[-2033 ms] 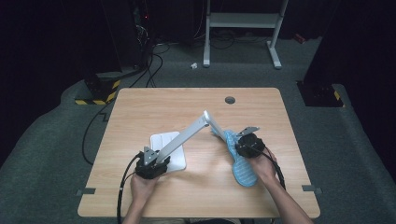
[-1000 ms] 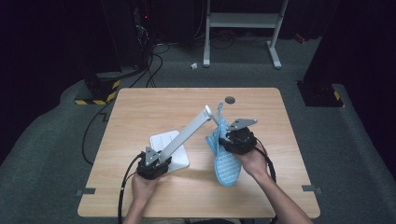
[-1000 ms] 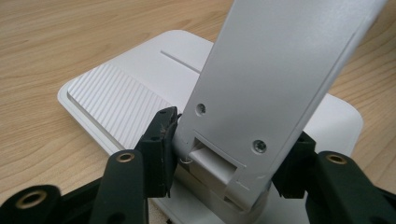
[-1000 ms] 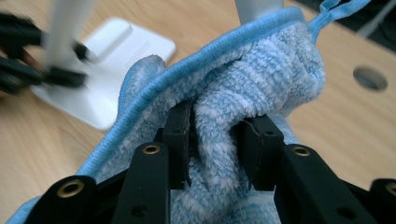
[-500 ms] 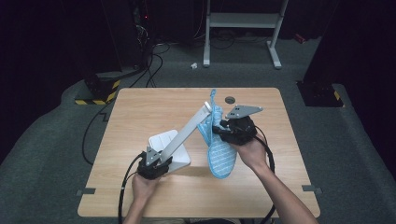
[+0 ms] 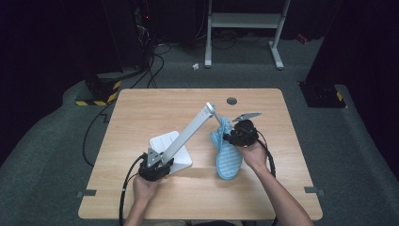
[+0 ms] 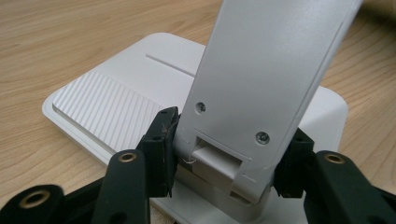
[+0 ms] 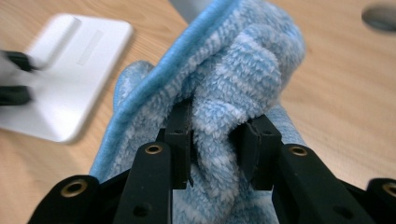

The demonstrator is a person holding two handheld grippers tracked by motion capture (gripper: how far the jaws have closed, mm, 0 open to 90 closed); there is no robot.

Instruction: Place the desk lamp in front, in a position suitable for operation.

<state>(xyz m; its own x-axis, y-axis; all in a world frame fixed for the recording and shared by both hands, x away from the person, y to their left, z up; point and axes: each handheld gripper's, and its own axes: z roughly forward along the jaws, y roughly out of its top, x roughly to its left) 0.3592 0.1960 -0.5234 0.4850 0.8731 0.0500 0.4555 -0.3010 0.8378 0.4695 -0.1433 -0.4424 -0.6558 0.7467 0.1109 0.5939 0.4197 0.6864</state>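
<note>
A white desk lamp stands on the table (image 6: 141, 108), its flat base (image 6: 164, 143) low and its arm (image 6: 190, 129) slanting up to the right. My left gripper (image 6: 157, 165) is shut on the foot of the arm (image 7: 252, 84), near the hinge, one pad (image 7: 161, 140) on each side. My right gripper (image 6: 230, 137) is shut on a bunched blue towelling cloth (image 6: 229, 157), just right of the arm's upper end. Its jaws have just been closing tighter on the cloth (image 8: 243, 70), a fold of which fills the gap between them. The cloth's lower end trails on the table.
A round cable hole (image 6: 231, 100) lies in the table behind the right gripper. Cables trail from both grippers toward the table's near edge. Beyond the far edge are dark floor, a white stand's legs (image 6: 244, 28) and loose cables.
The right gripper carried the cloth up and left to the lamp arm's upper end, then came back down and slightly right. The left gripper and the lamp base stayed put.
</note>
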